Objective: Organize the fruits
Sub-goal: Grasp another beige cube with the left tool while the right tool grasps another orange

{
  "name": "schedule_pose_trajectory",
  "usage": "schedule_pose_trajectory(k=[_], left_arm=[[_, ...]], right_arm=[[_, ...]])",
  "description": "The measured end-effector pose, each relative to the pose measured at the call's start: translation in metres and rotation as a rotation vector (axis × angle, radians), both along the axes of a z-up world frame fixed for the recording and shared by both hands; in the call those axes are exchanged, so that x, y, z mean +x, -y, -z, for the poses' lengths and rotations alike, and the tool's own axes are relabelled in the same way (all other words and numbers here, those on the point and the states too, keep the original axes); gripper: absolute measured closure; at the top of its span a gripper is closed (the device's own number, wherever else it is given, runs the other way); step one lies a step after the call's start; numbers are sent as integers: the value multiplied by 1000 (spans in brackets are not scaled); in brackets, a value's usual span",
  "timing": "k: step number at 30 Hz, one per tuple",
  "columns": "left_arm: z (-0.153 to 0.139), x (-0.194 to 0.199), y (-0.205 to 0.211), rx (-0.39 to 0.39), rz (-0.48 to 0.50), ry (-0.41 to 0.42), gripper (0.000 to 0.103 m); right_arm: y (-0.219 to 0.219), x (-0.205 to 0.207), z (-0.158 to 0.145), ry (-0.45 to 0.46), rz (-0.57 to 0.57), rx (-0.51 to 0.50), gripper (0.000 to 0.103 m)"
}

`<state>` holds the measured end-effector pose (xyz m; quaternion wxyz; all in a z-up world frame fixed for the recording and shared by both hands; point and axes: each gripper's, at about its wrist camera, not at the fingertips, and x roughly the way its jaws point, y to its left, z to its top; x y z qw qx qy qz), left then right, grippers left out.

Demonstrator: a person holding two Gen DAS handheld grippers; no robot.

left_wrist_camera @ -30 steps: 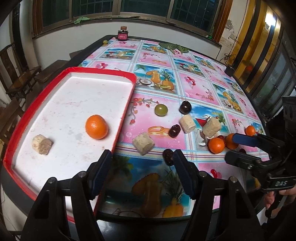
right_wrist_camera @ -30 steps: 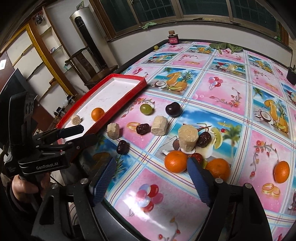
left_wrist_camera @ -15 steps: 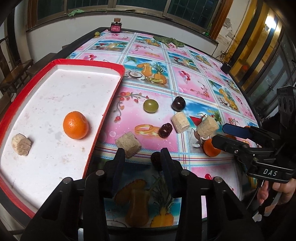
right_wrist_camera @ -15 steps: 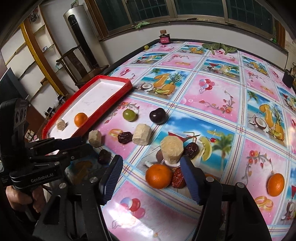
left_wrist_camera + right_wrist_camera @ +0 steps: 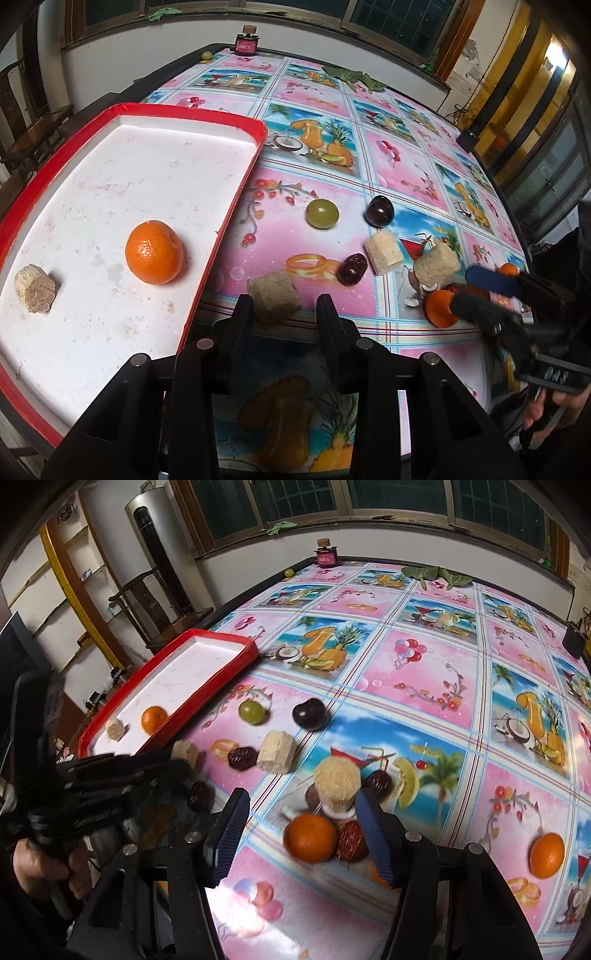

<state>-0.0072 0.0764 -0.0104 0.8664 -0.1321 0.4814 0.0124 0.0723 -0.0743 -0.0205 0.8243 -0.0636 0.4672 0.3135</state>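
A red-rimmed white tray (image 5: 236,122) holds an orange (image 5: 154,252) and a beige cut piece (image 5: 35,288). My left gripper (image 5: 284,308) is partly closed, its fingers on either side of a beige chunk (image 5: 273,297) on the table by the tray's edge; contact is unclear. In the right wrist view it (image 5: 162,768) stands over that chunk (image 5: 184,751), with a dark date (image 5: 199,795) beside it. My right gripper (image 5: 301,825) is open around an orange (image 5: 310,837) and a red date (image 5: 352,842), behind which stands a beige cylinder (image 5: 336,782).
On the patterned tablecloth lie a green grape (image 5: 322,213), a dark plum (image 5: 379,211), a date (image 5: 352,268), two more beige chunks (image 5: 383,249) and another orange (image 5: 547,854). A small jar (image 5: 327,555) and leaves (image 5: 437,574) sit at the far edge.
My left gripper narrowed from wide open and moved forward over the beige chunk. My right gripper advanced until the orange and red date sit between its fingers.
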Motion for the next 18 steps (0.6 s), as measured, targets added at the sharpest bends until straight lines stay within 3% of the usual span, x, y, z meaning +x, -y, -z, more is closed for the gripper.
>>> schedule_pose_trajectory(k=[5,14,18], left_arm=[[3,4,3,22,5,-6,70],[5,14,9,75,14,-9,70],[6,17,11,99,14,-7,70]], right_arm=[[-1,-9,10,-31,-26,-17,54],[-6,-6,21,-4,-22,-68,55],[-9,-4,33,-28,-25,-86,62]])
